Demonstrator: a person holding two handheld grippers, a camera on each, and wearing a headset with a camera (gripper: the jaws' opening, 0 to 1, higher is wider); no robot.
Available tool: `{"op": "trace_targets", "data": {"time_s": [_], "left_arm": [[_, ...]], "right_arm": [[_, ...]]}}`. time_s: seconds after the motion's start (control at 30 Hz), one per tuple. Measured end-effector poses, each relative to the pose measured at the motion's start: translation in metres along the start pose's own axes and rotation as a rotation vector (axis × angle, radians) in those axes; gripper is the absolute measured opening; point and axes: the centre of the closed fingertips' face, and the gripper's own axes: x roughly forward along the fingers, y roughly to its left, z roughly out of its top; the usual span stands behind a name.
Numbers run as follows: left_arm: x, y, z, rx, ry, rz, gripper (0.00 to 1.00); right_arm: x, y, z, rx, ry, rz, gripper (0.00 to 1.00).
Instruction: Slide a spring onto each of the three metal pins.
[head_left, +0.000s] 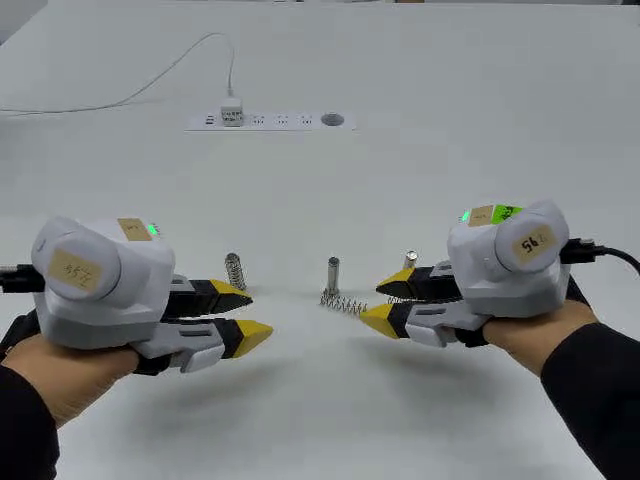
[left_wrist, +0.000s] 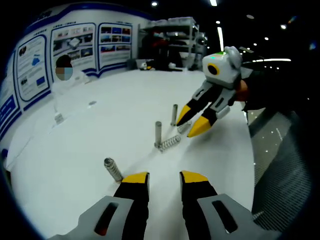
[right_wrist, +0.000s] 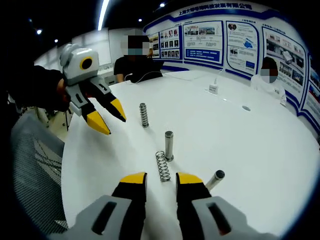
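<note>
Left claw (head_left: 248, 313): hovering low over the white desk (head_left: 330, 410), jaws standing spread, pinching nothing
Right claw (head_left: 385, 300): pointing toward it from the other side, jaws gaping too, gripping nothing
Loose spring (head_left: 343, 302): lying flat between both claws, just beside the foot of the middle pin (head_left: 333, 272)
Left pin (head_left: 232, 259): standing upright, wearing a fitted spring (head_left: 236, 275)
Right pin (head_left: 410, 261): standing bare near the right claw's upper jaw

Pin (head_left: 410, 260) base behind right hand-held gripper (head_left: 372, 303)
</note>
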Motion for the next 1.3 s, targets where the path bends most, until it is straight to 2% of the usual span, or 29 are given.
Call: {"op": "trace_targets", "data": {"time_s": [0.4, 0.73, 1.1, 1.3], "left_arm": [[0.002, -0.004, 0.0, 0.006, 0.002, -0.011, 0.24], [0.002, -0.003, 0.003, 0.003, -0.01, -0.01, 0.26], [0.004, -0.008, 0.007, -0.002, -0.029, -0.03, 0.37], [0.005, -0.011, 0.006, 0.009, -0.023, -0.038, 0.39]], "right_arm": [[0.018, 0.001, -0.01, -0.009, 0.049, 0.001, 0.18], [0.025, 0.0, -0.013, -0.005, 0.069, 0.011, 0.16], [0.026, 0.005, -0.015, -0.03, 0.082, 0.023, 0.12], [0.024, 0.009, -0.017, -0.032, 0.087, 0.046, 0.12]]}}
